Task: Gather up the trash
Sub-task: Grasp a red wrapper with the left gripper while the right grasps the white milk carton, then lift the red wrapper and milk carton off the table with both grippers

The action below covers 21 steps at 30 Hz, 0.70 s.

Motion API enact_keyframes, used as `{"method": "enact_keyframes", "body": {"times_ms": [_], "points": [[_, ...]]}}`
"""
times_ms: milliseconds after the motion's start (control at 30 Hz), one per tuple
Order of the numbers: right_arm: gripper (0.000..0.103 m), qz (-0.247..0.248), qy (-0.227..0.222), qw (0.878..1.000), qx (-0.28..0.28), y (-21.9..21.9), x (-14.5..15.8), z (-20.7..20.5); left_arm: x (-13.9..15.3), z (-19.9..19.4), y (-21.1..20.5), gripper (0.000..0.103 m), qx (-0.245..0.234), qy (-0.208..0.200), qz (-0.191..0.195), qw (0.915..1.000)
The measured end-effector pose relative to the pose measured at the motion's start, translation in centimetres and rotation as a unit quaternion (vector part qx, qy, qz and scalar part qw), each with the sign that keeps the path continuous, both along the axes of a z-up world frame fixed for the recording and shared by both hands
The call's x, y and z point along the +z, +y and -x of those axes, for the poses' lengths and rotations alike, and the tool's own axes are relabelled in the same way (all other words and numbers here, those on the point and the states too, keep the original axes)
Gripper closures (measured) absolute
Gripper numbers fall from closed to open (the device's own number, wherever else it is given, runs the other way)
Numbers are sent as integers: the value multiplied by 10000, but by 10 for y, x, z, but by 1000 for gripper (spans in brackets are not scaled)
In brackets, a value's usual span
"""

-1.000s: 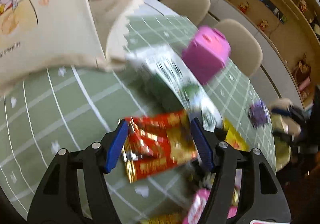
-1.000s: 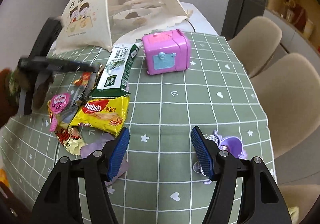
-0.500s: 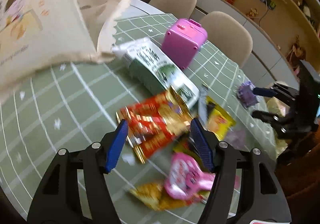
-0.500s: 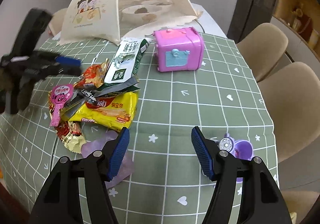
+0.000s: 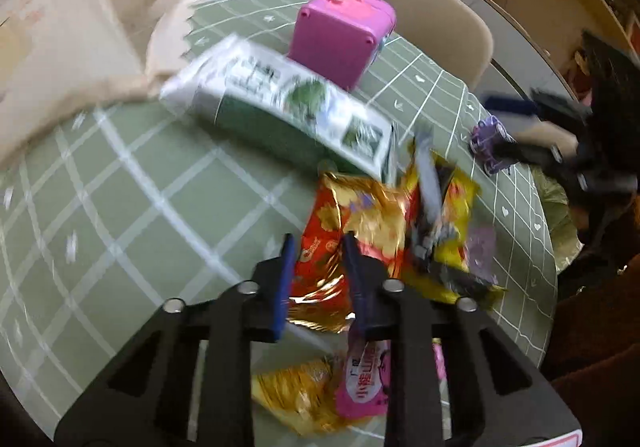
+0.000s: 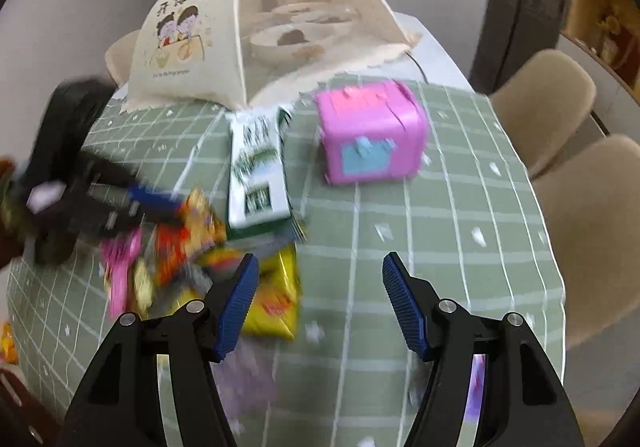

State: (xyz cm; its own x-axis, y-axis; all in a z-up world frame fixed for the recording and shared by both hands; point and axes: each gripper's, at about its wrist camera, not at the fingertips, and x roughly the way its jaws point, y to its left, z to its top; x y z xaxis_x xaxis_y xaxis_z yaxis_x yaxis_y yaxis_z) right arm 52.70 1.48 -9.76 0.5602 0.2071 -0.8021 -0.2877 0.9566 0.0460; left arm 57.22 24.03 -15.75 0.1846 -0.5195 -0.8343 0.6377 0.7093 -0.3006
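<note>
We find the red-and-gold wrapper (image 5: 352, 231) at the near edge of the wrapper pile (image 6: 192, 259) on the green checked tablecloth (image 5: 120, 207). The left gripper (image 5: 318, 247) has just been closing and pinches its edge. The right gripper (image 6: 316, 275) hangs spread wide, empty, beside the yellow packet (image 6: 276, 295).

- Food cover (image 6: 224, 47): large Chinese characters above a cartoon of two children, apparently "开饭啦!"; the small line below is illegible.
- Snack wrappers and green-and-white packet (image 6: 258, 175): print too blurred to read.
</note>
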Motion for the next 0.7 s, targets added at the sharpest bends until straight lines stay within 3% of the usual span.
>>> {"method": "enact_keyframes", "body": {"times_ms": [167, 367, 467, 567, 600, 700], "points": [[42, 142, -117, 9980, 611, 52, -1, -44, 13, 41, 18, 89, 921, -55, 109, 9957], [42, 521, 217, 9938, 954, 103, -27, -96, 26, 59, 47, 94, 2025, -80, 365, 9786], [42, 976, 274, 9915, 815, 116, -41, -113, 27, 63, 57, 94, 2267, -102, 474, 9727], [43, 1123, 306, 9895, 858, 119, -44, -115, 29, 63, 64, 94, 2391, -95, 538, 9694], [52, 1063, 293, 9900, 881, 117, -43, -113, 30, 63, 65, 95, 2416, -99, 536, 9688], [53, 901, 297, 9922, 805, 110, -34, -106, 33, 68, 67, 99, 2505, -158, 502, 9667]]}}
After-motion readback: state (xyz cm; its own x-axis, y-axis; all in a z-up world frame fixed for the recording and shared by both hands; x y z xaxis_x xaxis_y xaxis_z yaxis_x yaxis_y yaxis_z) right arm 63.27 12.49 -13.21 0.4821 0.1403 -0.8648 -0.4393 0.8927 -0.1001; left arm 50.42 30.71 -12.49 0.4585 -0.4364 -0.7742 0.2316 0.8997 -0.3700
